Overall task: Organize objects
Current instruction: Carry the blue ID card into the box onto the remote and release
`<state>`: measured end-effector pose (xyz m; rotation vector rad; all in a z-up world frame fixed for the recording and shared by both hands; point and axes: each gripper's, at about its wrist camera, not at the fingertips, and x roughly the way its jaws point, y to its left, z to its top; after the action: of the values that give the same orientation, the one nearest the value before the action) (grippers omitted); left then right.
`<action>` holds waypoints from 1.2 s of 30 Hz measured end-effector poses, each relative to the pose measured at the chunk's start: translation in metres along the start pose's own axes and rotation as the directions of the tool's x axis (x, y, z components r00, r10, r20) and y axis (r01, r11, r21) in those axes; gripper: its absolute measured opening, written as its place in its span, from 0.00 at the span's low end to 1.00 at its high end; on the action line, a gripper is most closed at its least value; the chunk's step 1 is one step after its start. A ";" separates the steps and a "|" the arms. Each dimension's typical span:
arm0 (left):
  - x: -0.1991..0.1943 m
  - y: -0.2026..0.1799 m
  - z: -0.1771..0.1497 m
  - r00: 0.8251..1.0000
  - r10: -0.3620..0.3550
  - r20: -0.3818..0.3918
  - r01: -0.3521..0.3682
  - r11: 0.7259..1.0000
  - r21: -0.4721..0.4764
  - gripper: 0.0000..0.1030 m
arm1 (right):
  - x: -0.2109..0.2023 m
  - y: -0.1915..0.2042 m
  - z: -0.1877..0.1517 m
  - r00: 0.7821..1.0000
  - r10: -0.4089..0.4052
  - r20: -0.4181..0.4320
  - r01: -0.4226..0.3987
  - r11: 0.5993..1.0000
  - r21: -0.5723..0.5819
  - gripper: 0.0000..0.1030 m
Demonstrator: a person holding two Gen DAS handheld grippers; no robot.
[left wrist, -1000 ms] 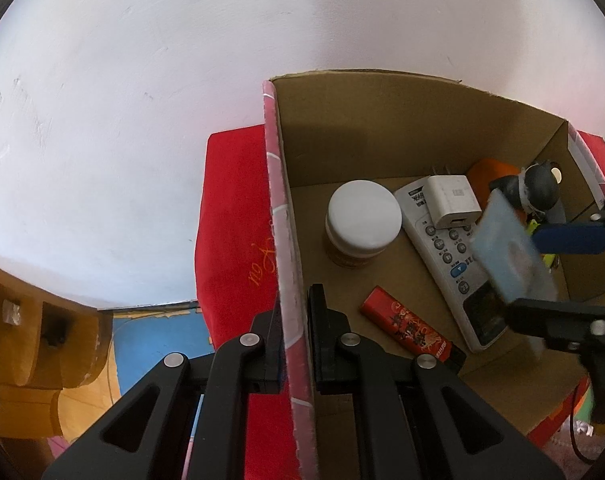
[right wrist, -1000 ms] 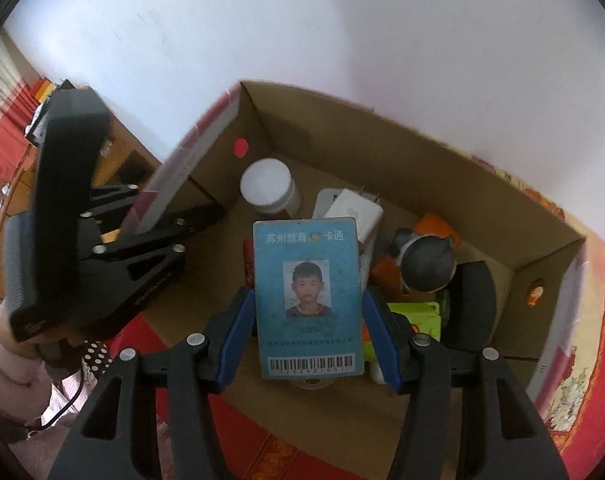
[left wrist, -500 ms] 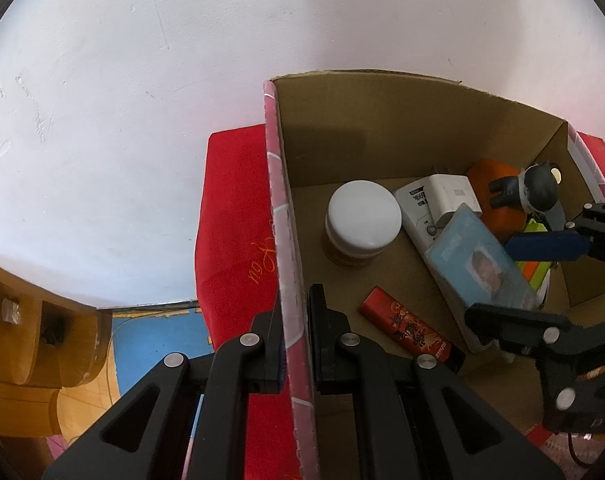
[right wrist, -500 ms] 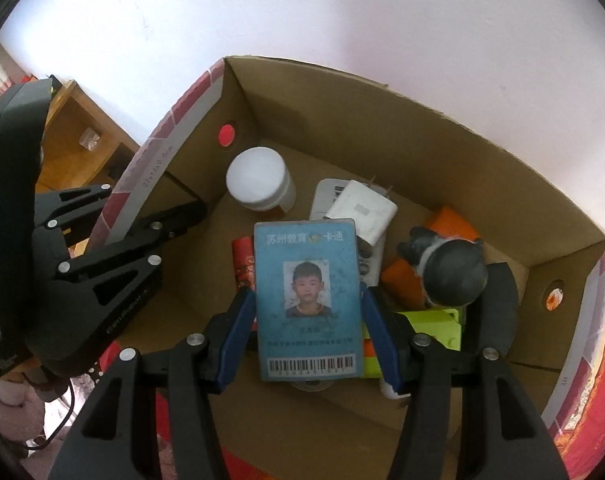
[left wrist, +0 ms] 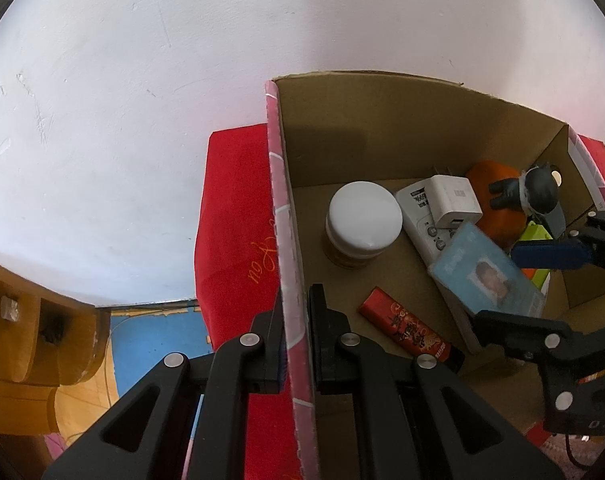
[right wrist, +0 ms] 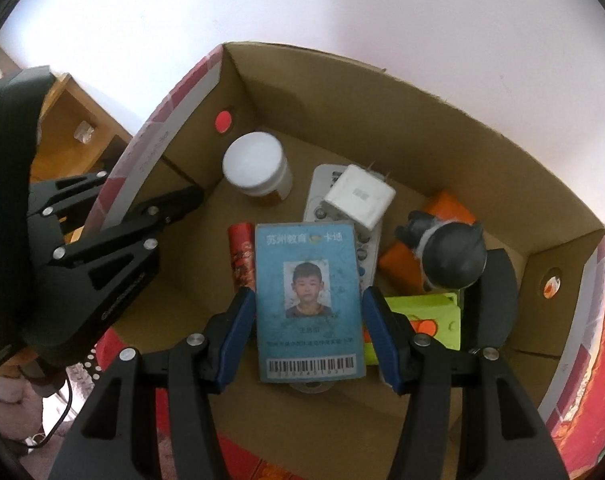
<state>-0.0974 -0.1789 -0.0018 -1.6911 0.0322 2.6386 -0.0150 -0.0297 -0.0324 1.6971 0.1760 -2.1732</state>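
An open cardboard box (left wrist: 382, 128) stands on a red cloth (left wrist: 238, 220). My left gripper (left wrist: 296, 312) is shut on the box's left wall, one finger inside and one outside; in the right wrist view it (right wrist: 146, 190) clamps that same wall. My right gripper (right wrist: 308, 300) is shut on a blue ID card (right wrist: 308, 248), its blue pads pressing the card's two long edges. The card (left wrist: 486, 280) hangs low inside the box above a white remote (left wrist: 418, 212), tilted face up.
Inside the box: a white-lidded jar (right wrist: 254, 164), a white charger (right wrist: 360, 196), a red tube (right wrist: 242, 256), a dark figurine (right wrist: 450, 252), an orange block (left wrist: 494, 196) and a yellow-green pack (right wrist: 422, 320). Wooden furniture (left wrist: 34, 340) stands at the left, a white wall behind.
My right gripper has sunk lower into the box with the card, which now lies flatter over the remote. The left gripper has stayed clamped on the wall.
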 end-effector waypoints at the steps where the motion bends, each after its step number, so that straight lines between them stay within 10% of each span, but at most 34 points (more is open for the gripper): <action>1: -0.001 0.001 0.001 1.000 -0.001 -0.001 0.001 1.000 -0.001 0.09 | 0.000 0.000 0.001 1.000 0.003 0.002 -0.003 1.000 0.003 0.54; 36: -0.001 0.002 -0.004 1.000 0.000 0.001 0.000 1.000 0.005 0.09 | 0.026 -0.016 0.015 1.000 0.016 0.018 -0.017 0.999 0.034 0.61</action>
<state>-0.0937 -0.1805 -0.0021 -1.6886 0.0389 2.6369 -0.0400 -0.0252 -0.0553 1.6907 0.1206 -2.1903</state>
